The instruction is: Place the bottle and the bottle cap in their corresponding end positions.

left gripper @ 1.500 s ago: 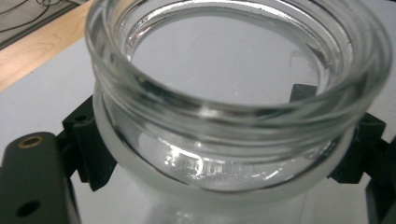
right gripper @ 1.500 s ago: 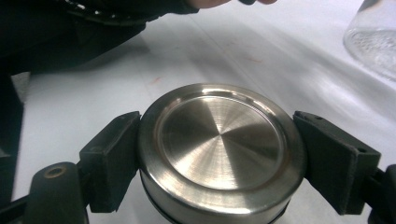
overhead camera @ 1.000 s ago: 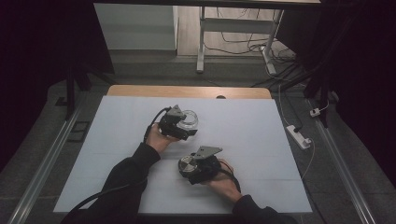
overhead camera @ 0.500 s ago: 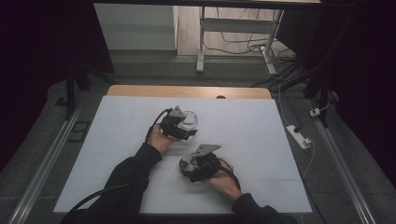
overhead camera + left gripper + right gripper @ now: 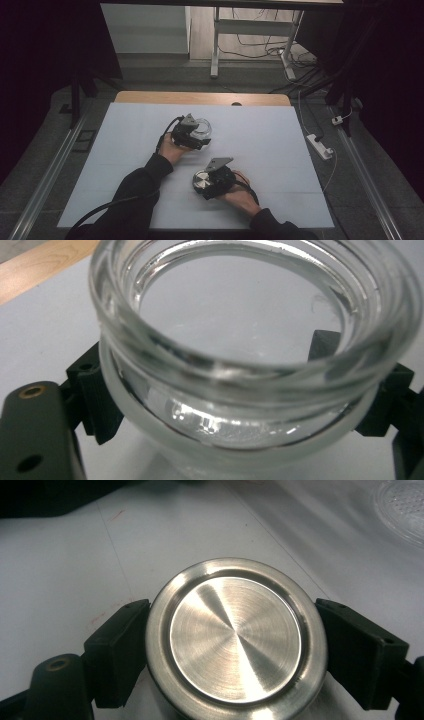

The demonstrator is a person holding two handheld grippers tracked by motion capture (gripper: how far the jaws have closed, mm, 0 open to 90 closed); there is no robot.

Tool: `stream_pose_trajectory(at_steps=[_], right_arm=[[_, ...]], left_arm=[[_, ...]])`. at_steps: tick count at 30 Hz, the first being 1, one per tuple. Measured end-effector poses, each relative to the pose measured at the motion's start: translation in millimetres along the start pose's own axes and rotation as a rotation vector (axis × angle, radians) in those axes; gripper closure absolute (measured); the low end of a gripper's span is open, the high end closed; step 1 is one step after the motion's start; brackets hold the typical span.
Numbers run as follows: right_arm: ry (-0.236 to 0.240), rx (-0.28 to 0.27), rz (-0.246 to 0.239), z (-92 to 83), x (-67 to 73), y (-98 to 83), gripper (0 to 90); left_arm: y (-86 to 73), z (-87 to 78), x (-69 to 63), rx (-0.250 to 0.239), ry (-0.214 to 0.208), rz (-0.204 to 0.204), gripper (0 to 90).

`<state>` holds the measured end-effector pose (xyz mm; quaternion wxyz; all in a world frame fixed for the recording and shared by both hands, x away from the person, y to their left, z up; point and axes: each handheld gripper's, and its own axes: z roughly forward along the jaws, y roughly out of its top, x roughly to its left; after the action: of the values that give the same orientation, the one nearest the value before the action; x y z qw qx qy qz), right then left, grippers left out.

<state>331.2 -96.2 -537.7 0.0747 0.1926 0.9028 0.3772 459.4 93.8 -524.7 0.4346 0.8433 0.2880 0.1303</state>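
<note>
The glass jar is clamped by the left tongs, the metal lid by the right tongs, though the jar's base is cut off up close.

No legible text or labels anywhere

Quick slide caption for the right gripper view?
Right hand-held gripper clamps a round brushed-steel lid above the white table.
</note>
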Motion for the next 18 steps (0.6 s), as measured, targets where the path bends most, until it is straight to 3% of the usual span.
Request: stream_pose_trajectory(at_steps=[4,10,18], right_arm=[[0.018,-0.001,0.026,0.1,-1.7,-0.1,13.9],[0.011,-0.005,0.028,0.1,-1.3,0.9,8.4],[-0.005,-0.032,0.039,-5.1,-2.9,3.2,6.8]], left_arm=[[1.0,0.7,-1.5,0.009,0.01,-0.003,13.7],[1.4,-6.3,2.1,0.006,-0.031,-0.044,11.2],[-1.4,-12.0,-2.3,0.042,-0.02,-0.024,6.4]])
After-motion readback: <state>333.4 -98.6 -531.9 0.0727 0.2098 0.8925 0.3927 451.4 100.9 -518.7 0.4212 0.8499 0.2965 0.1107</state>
